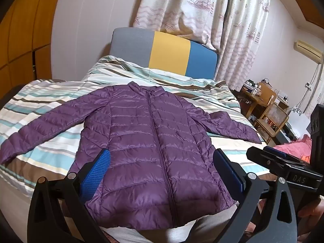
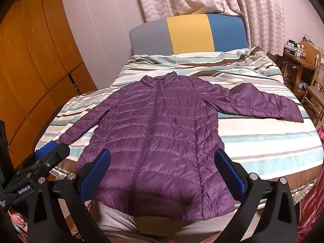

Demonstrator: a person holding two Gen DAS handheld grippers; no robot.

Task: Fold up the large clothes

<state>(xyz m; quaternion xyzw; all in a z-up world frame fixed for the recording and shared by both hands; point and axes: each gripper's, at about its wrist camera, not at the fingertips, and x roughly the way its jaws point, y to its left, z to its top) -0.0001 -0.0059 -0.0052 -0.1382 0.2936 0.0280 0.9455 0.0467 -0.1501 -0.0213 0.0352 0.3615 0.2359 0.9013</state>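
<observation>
Purple quilted down jacket (image 1: 149, 141) lies face up, zipped, spread flat on the striped duvet (image 1: 50, 105) of the bed, collar toward the grey, yellow and blue headboard (image 1: 164, 50), hem hanging slightly over the near edge. No fold made yet, by the look of it.

Left to right:

- Left sleeve (image 1: 40, 127) stretched out and down across the stripes, cuff near the left edge of the bed. Thin at the cuff; a likely place to pinch.
- Left gripper (image 1: 162, 172), black frame with blue ribbed pads (image 1: 97, 174), held above the lower body of the jacket, jaws spread wide, nothing between them.
- Centre zip (image 1: 154, 137) runs straight from collar to hem; a natural fold axis.
- Right gripper (image 2: 164, 170), same build, also wide apart and empty, poised over the hem region.
- Right sleeve (image 2: 263, 103) angled outward, cuff close to the right bed edge, bent slightly at the elbow.

Handling, judged:

- Light, soft, puffy. The shell looks glossy, so probably slippery; pads may slide off a shallow bite.
- Trapped air should make folds spring back, so press each fold flat.
- Best grips: cuffs, shoulder seams, hem corners, where layers are thin and stitched.
- Avoid grabbing mid-panel, where only the top layer may lift.
</observation>
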